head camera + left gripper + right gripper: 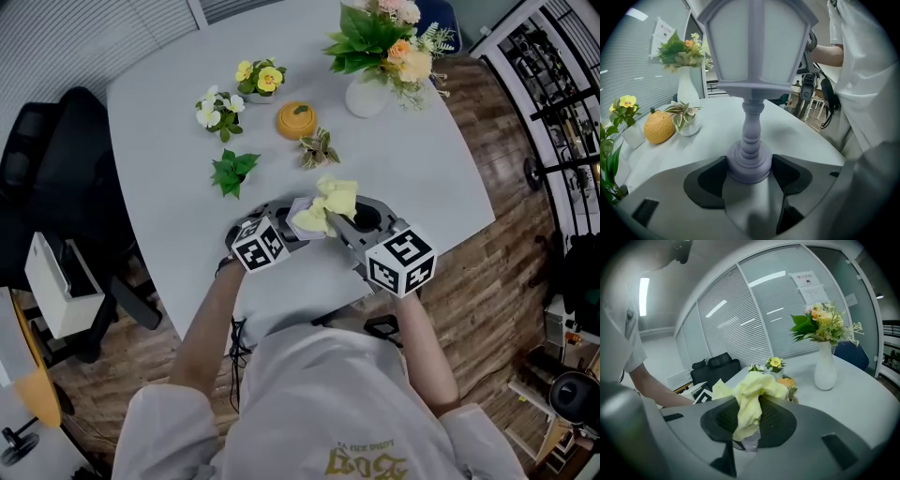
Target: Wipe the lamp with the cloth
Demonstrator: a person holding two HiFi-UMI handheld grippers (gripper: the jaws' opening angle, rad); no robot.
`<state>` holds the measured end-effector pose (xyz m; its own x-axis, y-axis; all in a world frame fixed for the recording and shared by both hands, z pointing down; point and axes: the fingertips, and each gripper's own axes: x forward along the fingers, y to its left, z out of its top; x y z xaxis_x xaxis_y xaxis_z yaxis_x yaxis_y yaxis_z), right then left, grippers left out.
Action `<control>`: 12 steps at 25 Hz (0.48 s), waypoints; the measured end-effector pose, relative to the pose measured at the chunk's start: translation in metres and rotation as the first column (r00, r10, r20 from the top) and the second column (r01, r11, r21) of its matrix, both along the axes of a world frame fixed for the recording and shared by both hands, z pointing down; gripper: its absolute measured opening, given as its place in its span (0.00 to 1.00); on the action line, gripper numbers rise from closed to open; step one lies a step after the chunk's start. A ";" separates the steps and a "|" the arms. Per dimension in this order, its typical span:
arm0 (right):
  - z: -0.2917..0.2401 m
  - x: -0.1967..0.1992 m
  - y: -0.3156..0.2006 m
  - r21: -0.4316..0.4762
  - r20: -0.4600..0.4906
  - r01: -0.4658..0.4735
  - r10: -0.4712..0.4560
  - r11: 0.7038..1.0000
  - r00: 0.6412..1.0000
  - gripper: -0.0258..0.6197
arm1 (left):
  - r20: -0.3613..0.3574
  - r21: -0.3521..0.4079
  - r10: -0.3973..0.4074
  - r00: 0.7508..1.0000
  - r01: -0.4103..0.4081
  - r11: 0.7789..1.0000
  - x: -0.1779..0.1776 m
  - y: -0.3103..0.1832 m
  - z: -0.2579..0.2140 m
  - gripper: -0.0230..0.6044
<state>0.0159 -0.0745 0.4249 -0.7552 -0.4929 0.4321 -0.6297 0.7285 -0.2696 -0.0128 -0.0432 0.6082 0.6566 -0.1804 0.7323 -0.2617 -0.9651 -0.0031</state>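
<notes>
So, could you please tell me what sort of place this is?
Most likely an office meeting room. There is a large white table with a black swivel chair beside it, and the right gripper view shows glass partition walls fitted with blinds.

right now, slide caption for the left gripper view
Left gripper clamps the base of a lilac lantern lamp; orange ornament and white vase behind on the table.

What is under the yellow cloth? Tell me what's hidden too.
The lamp, gripped at its base by the left gripper. The yellow cloth, in the right gripper, covers most of its top; a pale edge shows.
</notes>
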 end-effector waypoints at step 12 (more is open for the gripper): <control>0.007 -0.005 -0.023 -0.094 0.150 -0.010 0.024 0.995 0.988 0.17 | 0.001 0.000 -0.001 1.000 0.001 1.000 0.000 -0.001 0.000 0.54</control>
<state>0.0107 -0.0972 0.4318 -0.8071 -0.4690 0.3585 -0.5886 0.6855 -0.4285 -0.0125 -0.0438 0.6079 0.6559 -0.1809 0.7328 -0.2622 -0.9650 -0.0035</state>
